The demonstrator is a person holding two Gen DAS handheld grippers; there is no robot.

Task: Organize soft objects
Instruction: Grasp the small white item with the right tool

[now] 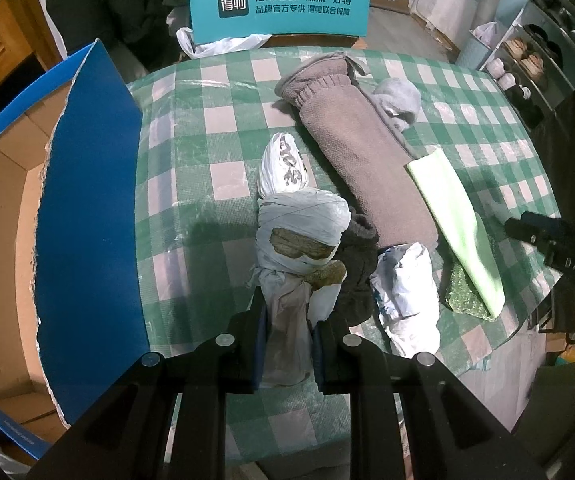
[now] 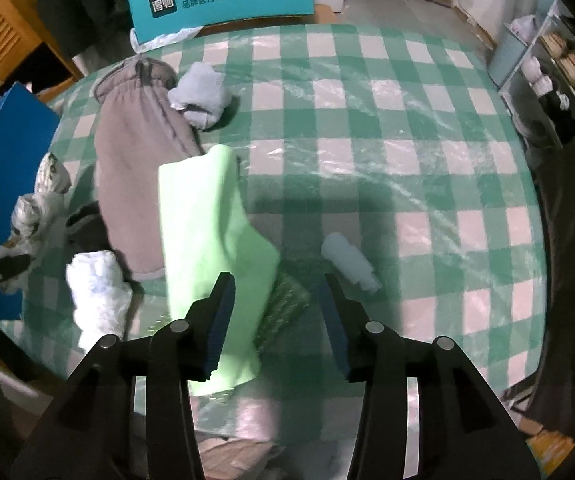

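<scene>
Left tool (image 1: 287, 320) pinching the plastic-wrapped bundle (image 1: 299, 224) on the table (image 1: 191, 128) — best lifted straight, then swung into the blue cardboard box (image 1: 91, 184) alongside. Right tool (image 2: 279, 300) spread — hovering above the green cloth (image 2: 203, 240).

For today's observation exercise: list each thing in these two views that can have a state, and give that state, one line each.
Left gripper: jaws shut on the plastic-wrapped bundle.
Right gripper: jaws open, holding nothing, above the green cloth.
Green cloth: lying flat on the table, partly over a green sponge.
Brown towel: rolled, lying down.
Cardboard box: open, blue flap up.
</scene>
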